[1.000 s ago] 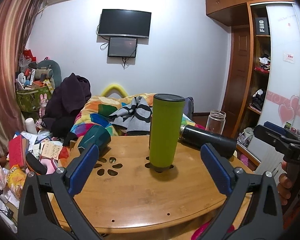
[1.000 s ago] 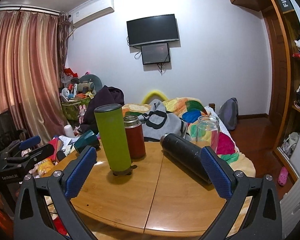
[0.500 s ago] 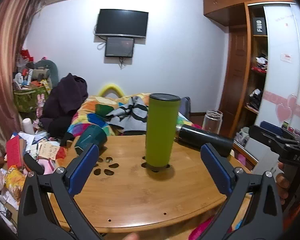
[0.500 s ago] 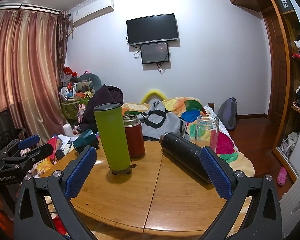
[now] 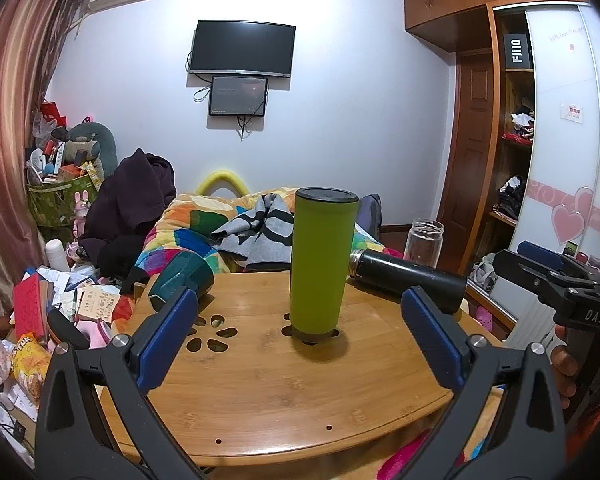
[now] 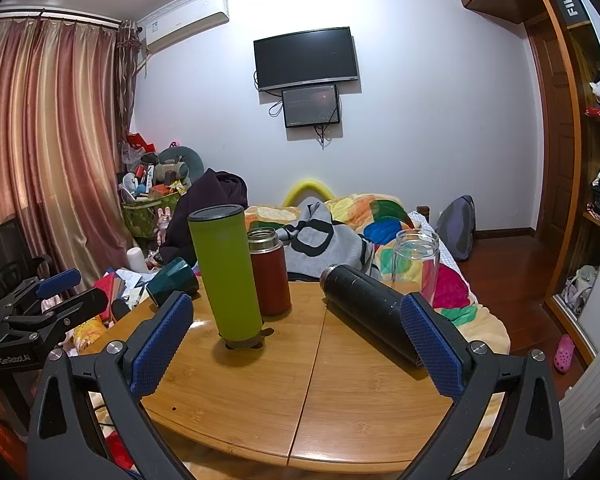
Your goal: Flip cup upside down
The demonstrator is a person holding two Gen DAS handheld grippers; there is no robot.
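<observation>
- Cup (image 5: 322, 260): a tall green tumbler with a dark cap, standing upright on the round wooden table (image 5: 284, 392), straight ahead of the left claw (image 5: 300, 336) and beyond its tips, centred between the two blue pads.
- From the right claw (image 6: 296, 344) the same cup (image 6: 228, 272) stands ahead and to the left, just past the left pad; a red flask (image 6: 270, 272) stands just behind it, and a black bottle (image 6: 370, 316) lies on its side ahead to the right, reaching toward the right pad.
- Both claws are spread wide and hold nothing; neither touches the cup.
- Judged handling: the body looks rigid, smooth and likely metal, so it should not crush but may slip under the pads. Whether it holds liquid cannot be told, so its weight is unknown.
- Tall and narrow, it would tip easily if nudged near the top.
- Best hold, in my view: across the green wall about mid-height, pads square to it, leaving room to turn it over.
- A dark teal cup (image 5: 182, 280) lies on its side ahead and left of the left claw, and a clear glass jar (image 6: 416, 264) stands ahead of the right one.
</observation>
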